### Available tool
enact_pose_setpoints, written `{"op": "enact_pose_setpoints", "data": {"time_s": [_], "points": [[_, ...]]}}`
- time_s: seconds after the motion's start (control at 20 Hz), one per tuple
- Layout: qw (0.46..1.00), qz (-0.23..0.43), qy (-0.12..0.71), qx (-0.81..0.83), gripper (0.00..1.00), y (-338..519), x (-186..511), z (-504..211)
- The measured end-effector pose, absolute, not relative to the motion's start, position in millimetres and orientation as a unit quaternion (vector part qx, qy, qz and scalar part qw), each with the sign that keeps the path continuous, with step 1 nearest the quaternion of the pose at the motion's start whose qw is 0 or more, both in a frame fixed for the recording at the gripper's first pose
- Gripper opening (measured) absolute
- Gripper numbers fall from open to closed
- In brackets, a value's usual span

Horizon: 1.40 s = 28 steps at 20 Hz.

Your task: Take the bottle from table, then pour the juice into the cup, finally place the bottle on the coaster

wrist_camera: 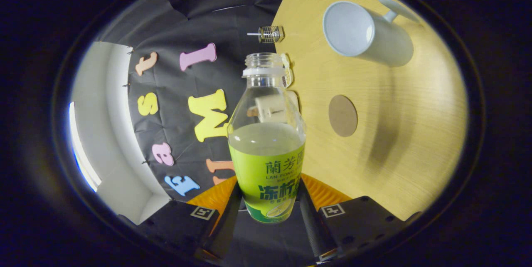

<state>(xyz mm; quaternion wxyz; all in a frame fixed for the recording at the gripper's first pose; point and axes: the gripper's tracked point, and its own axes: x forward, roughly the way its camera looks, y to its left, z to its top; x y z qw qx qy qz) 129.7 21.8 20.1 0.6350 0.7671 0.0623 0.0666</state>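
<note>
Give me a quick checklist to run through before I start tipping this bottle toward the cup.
1. Grip: ok. The gripper has both fingers pressed on the lower part of the bottle.
2. Bottle mouth: ok. No cap on the neck, so juice can flow out.
3. Juice level: ok. Liquid sits roughly halfway up, well below the neck.
4. Cup: ok. It stands on the table beyond the fingers, opening unobstructed, inside looks empty.
5. Bottle mouth over the cup: not ok. The mouth is off to one side of the cup, not above it.
6. Coaster: ok. It lies bare on the table between the bottle and the cup.
</note>
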Motion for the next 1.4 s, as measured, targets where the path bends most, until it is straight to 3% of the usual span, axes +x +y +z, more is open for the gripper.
{"op": "enact_pose_setpoints", "data": {"time_s": [0.65,1.4], "points": [[0.574,0.088,0.045,0.813,0.77,15.3,133.5,37.2],[0.549,0.097,0.029,0.83,0.77,8.6,133.8,46.1]]}}
